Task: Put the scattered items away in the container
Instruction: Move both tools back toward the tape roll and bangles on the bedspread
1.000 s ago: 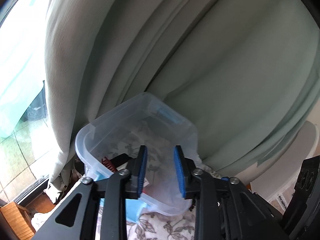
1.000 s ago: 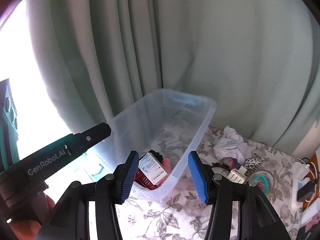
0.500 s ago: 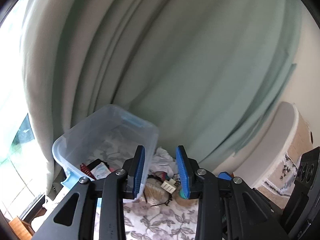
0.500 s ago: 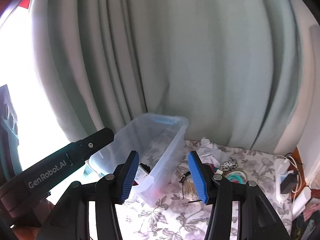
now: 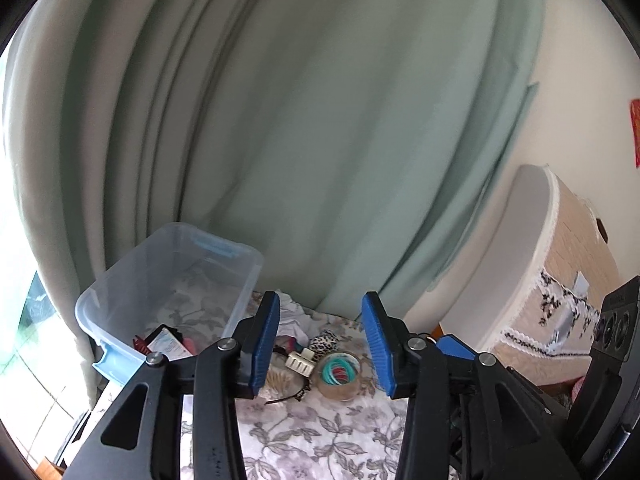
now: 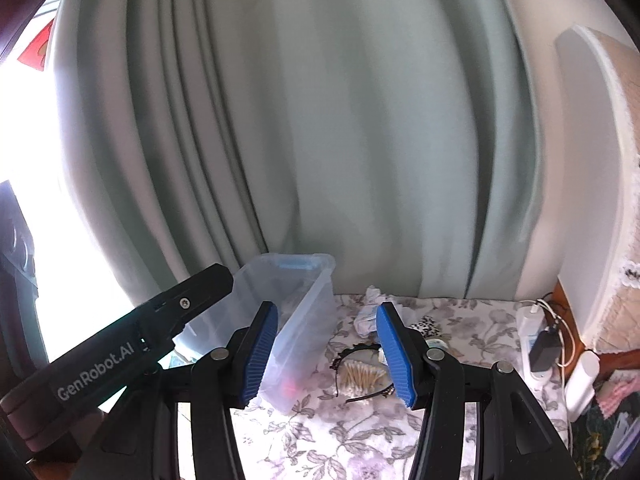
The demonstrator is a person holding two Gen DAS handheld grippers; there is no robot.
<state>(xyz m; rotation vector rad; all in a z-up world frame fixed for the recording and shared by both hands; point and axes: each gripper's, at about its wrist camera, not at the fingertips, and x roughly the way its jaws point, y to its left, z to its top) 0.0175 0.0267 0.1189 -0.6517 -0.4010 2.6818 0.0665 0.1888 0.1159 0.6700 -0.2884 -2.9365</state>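
A clear plastic bin (image 5: 168,280) stands at the left on a floral cloth; it also shows in the right wrist view (image 6: 298,320). It holds a small box (image 5: 166,346) and red and pink items. To its right lie a tape roll with green bands (image 5: 338,374), a white hair claw (image 5: 300,362), a leopard scrunchie (image 5: 326,338), crumpled white tissue (image 6: 370,312), cotton swabs (image 6: 360,374) and a black headband (image 6: 352,354). My left gripper (image 5: 320,346) is open and empty above these items. My right gripper (image 6: 328,354) is open and empty, raised between bin and swabs.
A grey-green curtain (image 5: 320,140) hangs behind everything. A white power strip with a charger (image 6: 538,338) and a white bottle (image 6: 582,380) sit at the right. A padded headboard (image 5: 560,280) stands to the right. The left gripper's body (image 6: 132,340) crosses the right wrist view.
Both grippers have pulled back from the bin and swung right, so the scattered items now show between the fingers. The left gripper has opened wider.
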